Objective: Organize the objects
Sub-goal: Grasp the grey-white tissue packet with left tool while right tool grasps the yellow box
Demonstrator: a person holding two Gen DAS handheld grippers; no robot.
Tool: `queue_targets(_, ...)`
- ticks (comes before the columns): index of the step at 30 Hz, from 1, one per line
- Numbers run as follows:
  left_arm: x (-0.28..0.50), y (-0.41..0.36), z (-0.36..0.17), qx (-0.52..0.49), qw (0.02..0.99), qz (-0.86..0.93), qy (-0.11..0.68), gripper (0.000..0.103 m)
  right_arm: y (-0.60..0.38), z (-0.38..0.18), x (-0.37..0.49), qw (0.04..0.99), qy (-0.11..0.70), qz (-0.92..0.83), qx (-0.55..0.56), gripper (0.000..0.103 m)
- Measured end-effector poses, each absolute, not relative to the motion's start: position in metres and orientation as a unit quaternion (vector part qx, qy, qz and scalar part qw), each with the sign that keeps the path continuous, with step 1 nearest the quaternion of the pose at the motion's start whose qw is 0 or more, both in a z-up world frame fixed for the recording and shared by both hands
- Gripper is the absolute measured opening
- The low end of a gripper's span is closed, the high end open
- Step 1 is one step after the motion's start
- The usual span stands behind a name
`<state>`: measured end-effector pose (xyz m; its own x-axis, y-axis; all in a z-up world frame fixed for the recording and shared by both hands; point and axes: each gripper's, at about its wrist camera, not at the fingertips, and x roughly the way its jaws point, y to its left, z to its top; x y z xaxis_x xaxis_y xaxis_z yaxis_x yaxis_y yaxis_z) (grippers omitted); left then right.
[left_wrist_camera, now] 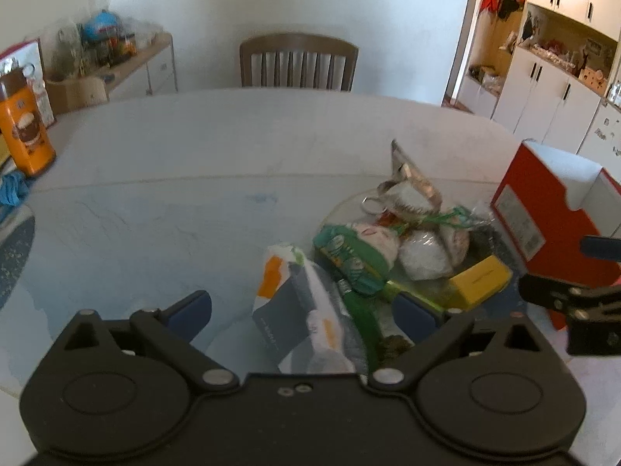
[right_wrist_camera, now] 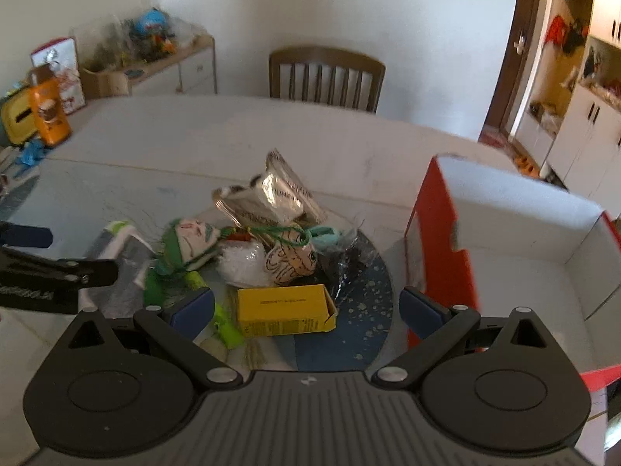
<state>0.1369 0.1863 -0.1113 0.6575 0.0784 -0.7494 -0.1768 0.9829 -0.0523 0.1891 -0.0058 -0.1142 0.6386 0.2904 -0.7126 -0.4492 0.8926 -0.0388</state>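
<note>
Two grippers hang over a pale table (right_wrist_camera: 271,132) with a wooden chair (right_wrist_camera: 326,77) at its far side. Largest of the task's things is the red box (right_wrist_camera: 438,256), open at the top with a white inside that looks bare as far as the right wrist view shows; it stands at the right of the heap, just beside the blue speckled plate (right_wrist_camera: 368,295). On and around that plate lies a jumble: a silver foil packet (right_wrist_camera: 279,190) at the far side, a white wrapped bundle (right_wrist_camera: 242,264), a green and white doll head (right_wrist_camera: 190,240), a beige figure head (right_wrist_camera: 291,264) with a green cord, and a yellow carton (right_wrist_camera: 285,310) at the near edge. A white, orange and grey pouch (left_wrist_camera: 306,310) lies at the left of the heap.

The right gripper (right_wrist_camera: 306,310) is spread wide and holds nothing; the yellow carton lies between its blue fingers (right_wrist_camera: 417,308), whether touching I cannot tell. The left gripper (left_wrist_camera: 306,310) is likewise released, its fingers (left_wrist_camera: 190,310) wide, with the pouch between them. An orange canister (left_wrist_camera: 27,136) stands well apart at the far left.
</note>
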Motion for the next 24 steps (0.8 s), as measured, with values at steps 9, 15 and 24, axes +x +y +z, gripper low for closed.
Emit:
queue_targets(9,0.155,0.210,-0.144,-0.104,0.874,0.054,0.472,0.083,0.013,-0.146,0.217,0.884,0.406,0.197,-0.126,0.094)
queue_targets(15,0.156,0.217,-0.147,-0.128,0.867,0.038,0.480,0.074,0.019,-0.158,0.224,0.874,0.424,0.199,-0.133,0.090)
queue_targets(24,0.151,0.218,-0.139,-0.142,0.867,0.020,0.478,0.040,0.026,-0.158,0.224,0.865,0.437,0.211,-0.129,0.072)
